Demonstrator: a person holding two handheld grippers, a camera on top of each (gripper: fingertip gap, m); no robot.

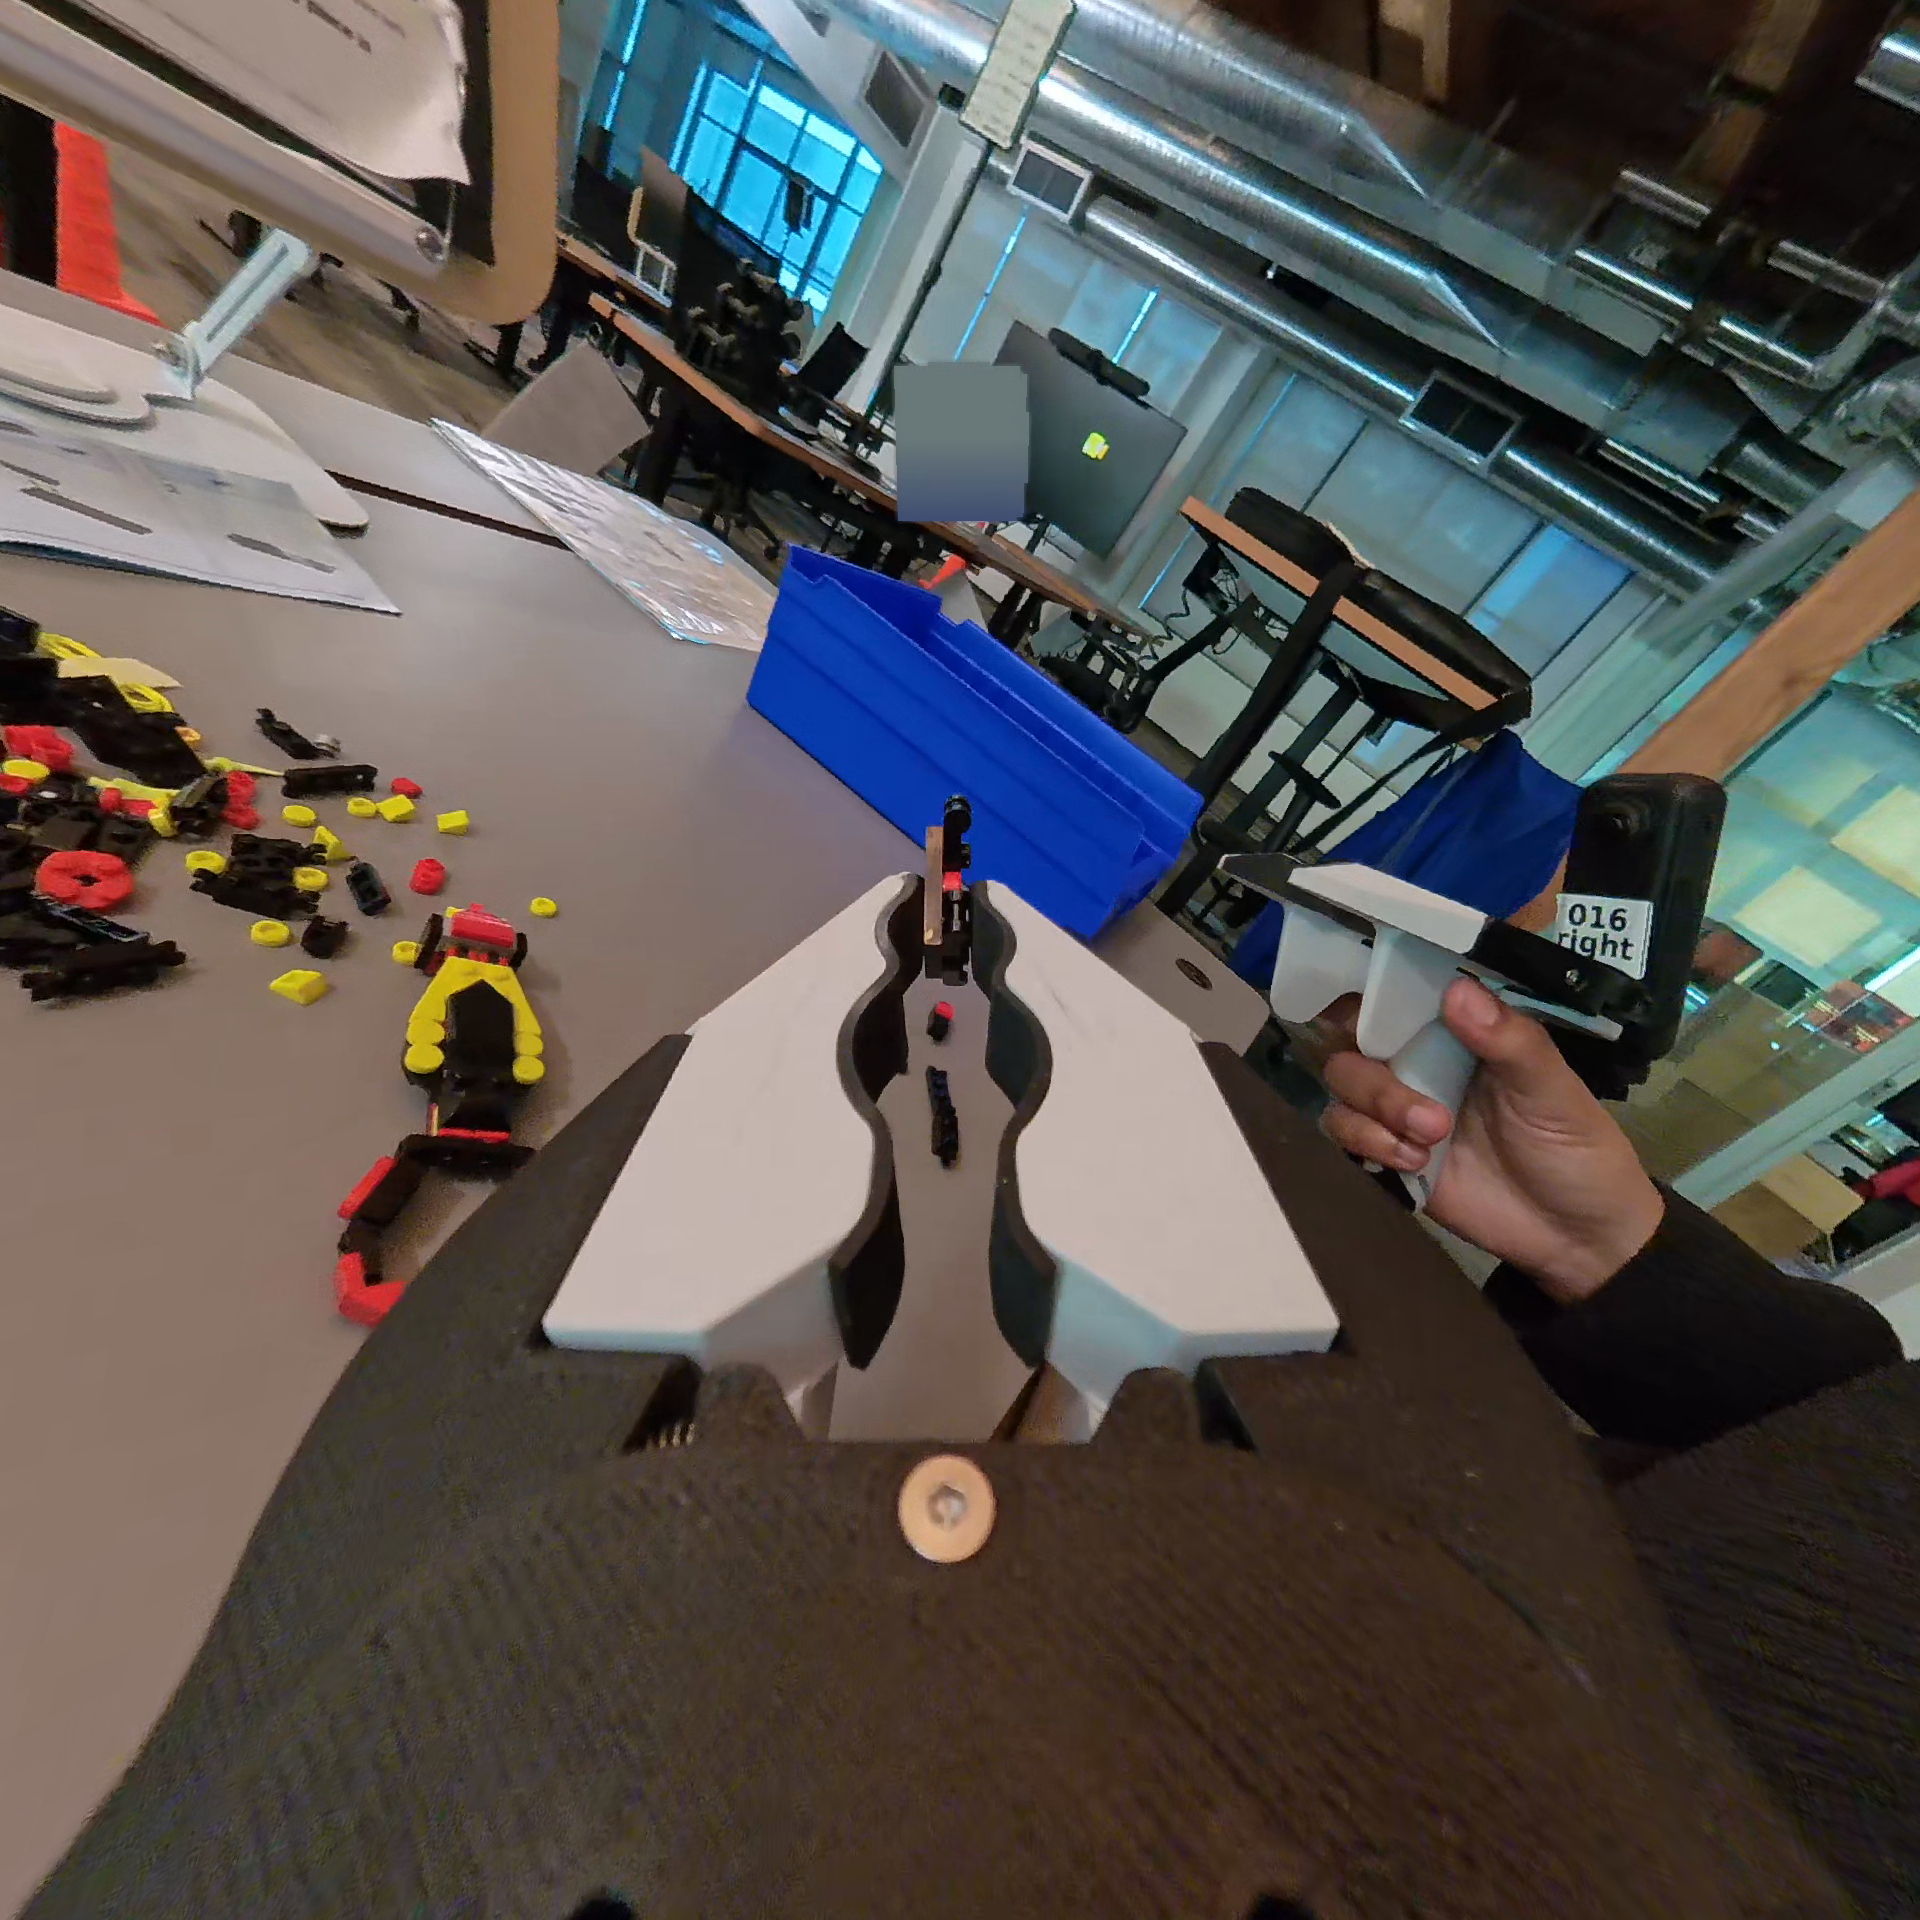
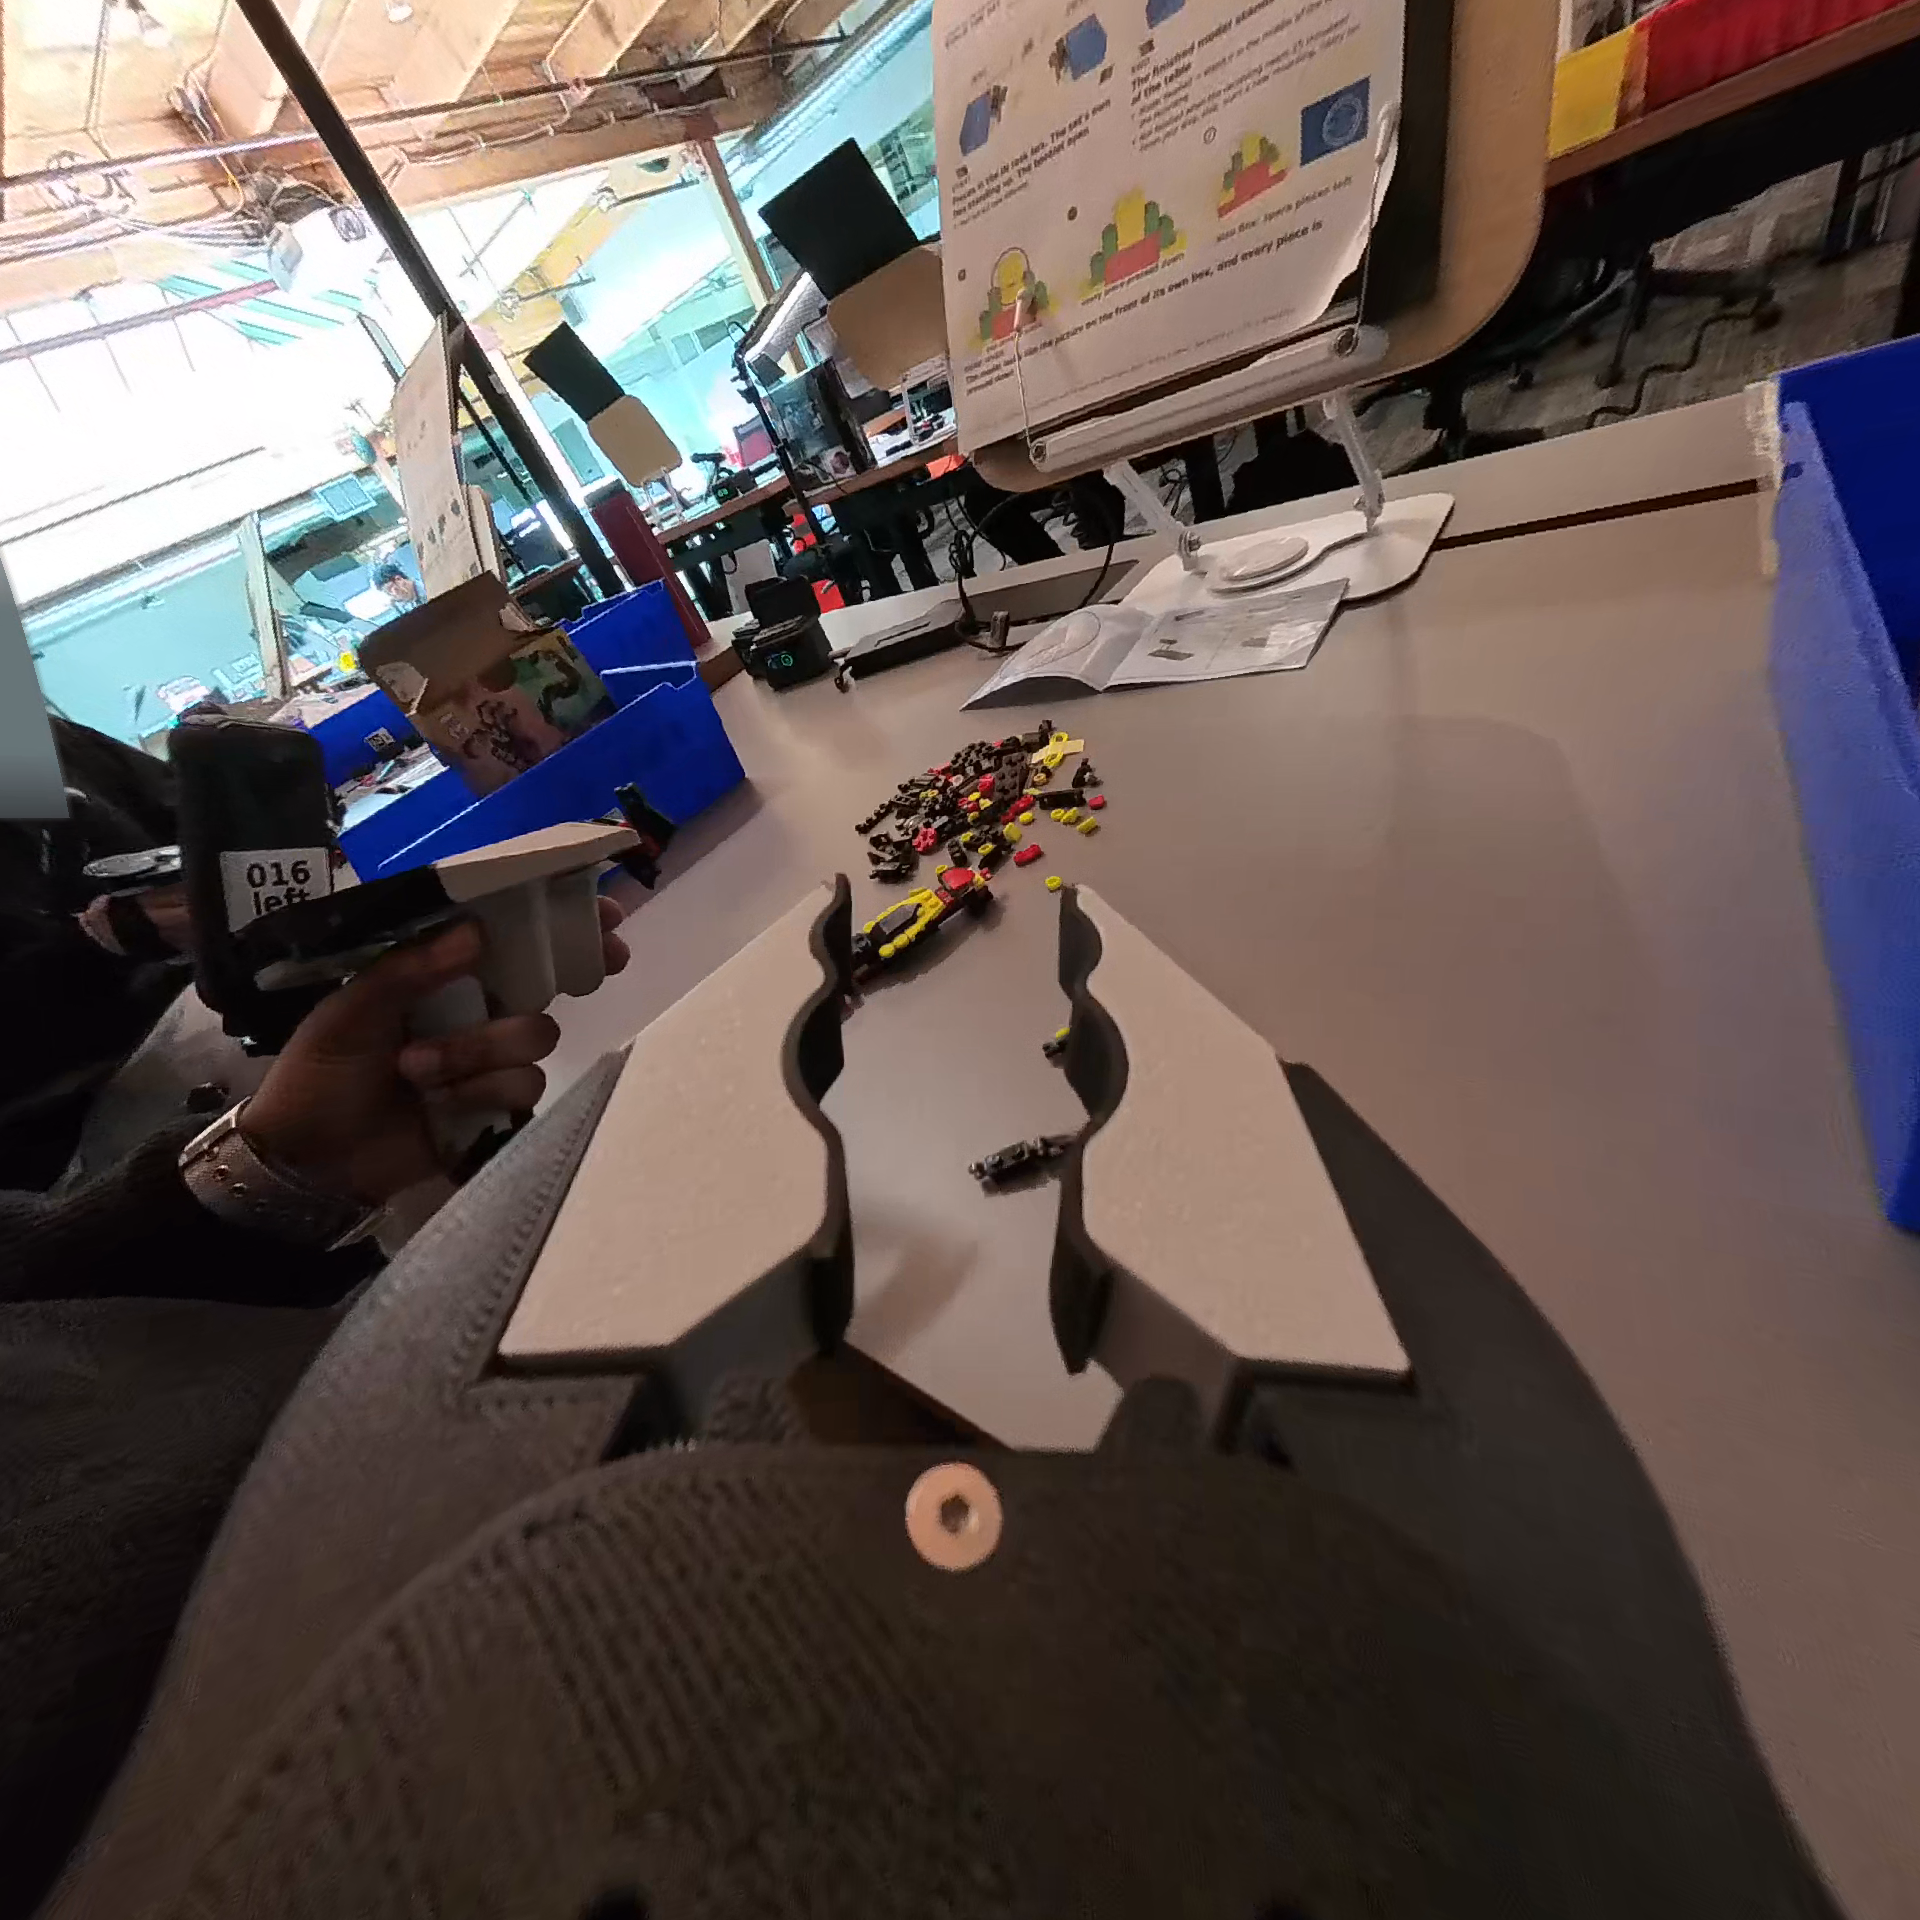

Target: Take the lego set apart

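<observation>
My left gripper [image 1: 948, 902] is shut on a small black, red and tan lego piece [image 1: 951, 935] and holds it above the grey table [image 1: 644, 790]. The yellow, black and red lego car [image 1: 468, 1029] lies on the table to its left, beside a spread of loose pieces [image 1: 156, 831]. My right gripper [image 2: 958, 902] is open and empty, low over the table, with the car [image 2: 914, 920] and the loose pieces [image 2: 977, 800] just beyond its fingertips. A small black piece [image 2: 1023, 1155] lies on the table between its fingers. Each gripper shows in the other's view, held by a hand: right [image 1: 1247, 868], left [image 2: 621, 834].
A blue bin [image 1: 966, 748] stands on the table ahead of the left gripper; it is at the right edge of the right wrist view [image 2: 1849, 779]. More blue bins [image 2: 623, 748] with a cardboard box stand at the left. An instruction stand [image 2: 1195, 260] and an open booklet [image 2: 1174, 639] sit at the back. The grippers' ends are close to 15 cm from one another.
</observation>
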